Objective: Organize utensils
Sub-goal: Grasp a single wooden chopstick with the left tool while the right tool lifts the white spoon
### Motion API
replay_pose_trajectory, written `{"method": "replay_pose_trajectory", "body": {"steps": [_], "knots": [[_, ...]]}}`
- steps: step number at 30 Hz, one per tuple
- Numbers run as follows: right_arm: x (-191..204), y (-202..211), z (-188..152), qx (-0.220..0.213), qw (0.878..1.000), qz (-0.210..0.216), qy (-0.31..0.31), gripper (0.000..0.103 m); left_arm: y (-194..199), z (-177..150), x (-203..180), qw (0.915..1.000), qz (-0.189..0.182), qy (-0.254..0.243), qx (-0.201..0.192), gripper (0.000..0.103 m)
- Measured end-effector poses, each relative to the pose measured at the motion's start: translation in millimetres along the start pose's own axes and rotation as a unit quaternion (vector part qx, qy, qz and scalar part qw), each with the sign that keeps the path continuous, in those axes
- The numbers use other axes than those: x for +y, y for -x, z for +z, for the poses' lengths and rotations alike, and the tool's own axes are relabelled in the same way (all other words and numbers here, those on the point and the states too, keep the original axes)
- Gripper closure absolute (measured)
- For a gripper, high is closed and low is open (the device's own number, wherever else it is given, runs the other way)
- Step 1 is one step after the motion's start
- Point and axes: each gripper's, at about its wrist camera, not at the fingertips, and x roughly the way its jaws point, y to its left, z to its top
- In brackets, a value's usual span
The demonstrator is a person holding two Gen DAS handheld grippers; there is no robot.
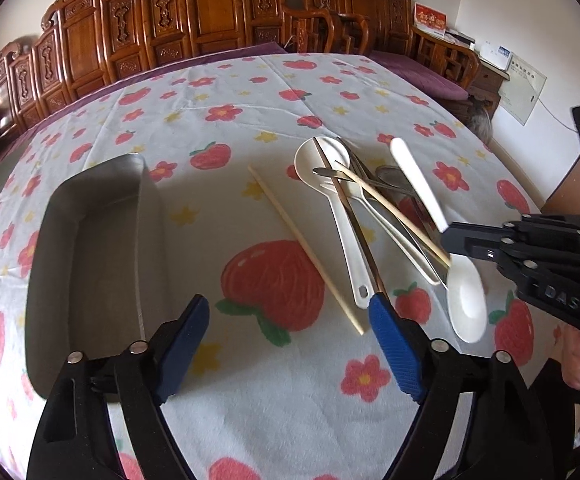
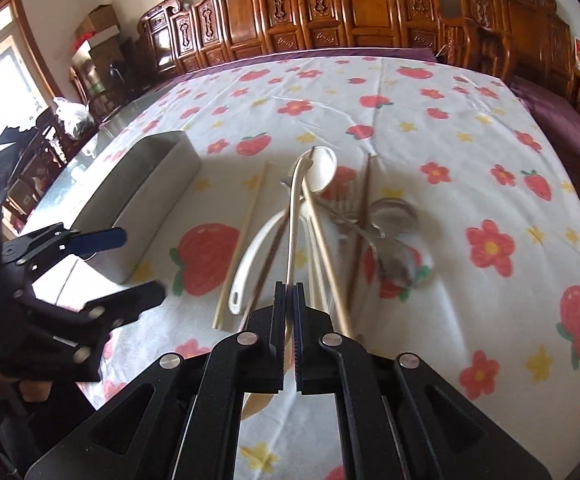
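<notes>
- The right gripper [image 2: 289,292] is closed on the handle of a white ceramic spoon [image 1: 466,292]. In the left wrist view the spoon hangs tilted, bowl low at 4 o'clock, handle tip rising toward 1 o'clock.
- The left gripper [image 1: 290,312] has its blue-padded jaws spread wide with nothing between them, low over the strawberry-print tablecloth [image 1: 250,92] at 6 o'clock.
- A rectangular metal tray [image 1: 90,240] sits at 9 o'clock in the left wrist view, long side running away from the camera. Nothing can be seen lying in it.
- A heap of utensils [image 2: 330,216] lies right of the tray: a long white ladle-like spoon, wooden and dark chopsticks, a fork and metal spoons, crossing one another.
- One wooden chopstick [image 1: 302,248] lies alone between tray and heap.
- Carved wooden furniture [image 1: 210,12] lines the wall at 12 o'clock.
</notes>
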Motion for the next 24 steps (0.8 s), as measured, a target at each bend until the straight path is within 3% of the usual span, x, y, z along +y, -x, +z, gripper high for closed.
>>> {"method": "replay_pose_trajectory", "body": {"steps": [6,13,20,24], "knots": [[-10.1,0.4,0.6,-0.001,1.000,-0.002,-0.015,0.099,-35.7,14.9,2.7,0.9994,0.008,0.023,0.023,0.042],[-15.6,1.3,1.0,-0.001,1.000,-0.003,-0.024,0.098,-53.7,28.3,1.9,0.9989,0.016,0.035,0.026,0.049],[-16.1,2.4,1.9,-0.001,1.000,-0.004,-0.024,0.098,-67.1,32.2,1.7,0.9980,0.009,0.044,0.044,0.075],[-13.1,3.8,2.5,-0.001,1.000,-0.004,-0.021,0.098,-65.5,29.8,6.6,0.9976,0.018,0.044,0.051,0.098]]}}
